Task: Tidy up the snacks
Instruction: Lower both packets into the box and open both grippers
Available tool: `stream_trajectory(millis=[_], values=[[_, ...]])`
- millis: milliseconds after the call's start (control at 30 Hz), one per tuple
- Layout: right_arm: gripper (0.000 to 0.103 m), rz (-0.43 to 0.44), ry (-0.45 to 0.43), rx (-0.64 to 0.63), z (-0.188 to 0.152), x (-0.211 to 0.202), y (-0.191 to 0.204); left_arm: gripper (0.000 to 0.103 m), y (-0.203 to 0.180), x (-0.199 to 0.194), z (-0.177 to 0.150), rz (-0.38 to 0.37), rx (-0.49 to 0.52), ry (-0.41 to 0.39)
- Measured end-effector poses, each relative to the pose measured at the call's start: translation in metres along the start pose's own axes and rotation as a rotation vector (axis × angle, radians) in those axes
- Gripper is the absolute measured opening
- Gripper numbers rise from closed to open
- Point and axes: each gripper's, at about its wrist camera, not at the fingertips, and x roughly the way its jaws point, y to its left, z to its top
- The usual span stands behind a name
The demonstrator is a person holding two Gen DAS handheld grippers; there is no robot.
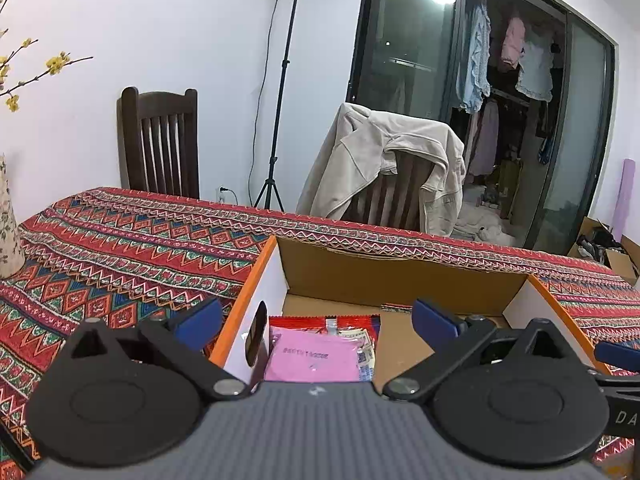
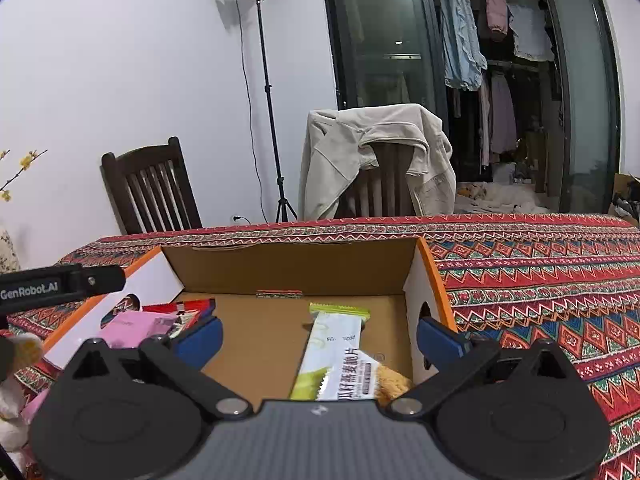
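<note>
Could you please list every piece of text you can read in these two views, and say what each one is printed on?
"GenRobot.AI": on the black bar of the left gripper.
"DA": cut off, on the black part at the edge.
Green and white snack packet: Chinese characters and a date, too distorted to read.
Pink packet: faint print, unreadable.

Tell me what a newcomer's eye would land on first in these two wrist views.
Probably the open cardboard box with orange edges on the red patterned tablecloth. Inside, a pink packet lies on red wrappers at the left end, and a green-and-white snack bar lies toward the right. Both the left gripper and right gripper hang open over the box, holding nothing.
</note>
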Motion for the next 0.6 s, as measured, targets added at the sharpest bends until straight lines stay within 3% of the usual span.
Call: stream_trajectory(millis=[600], values=[[0.103,-0.001,-0.03,-0.013,0.005,-0.018,0.003,0.103,-0.005,-0.011,0.004,-0.013,0.005,-0.002]])
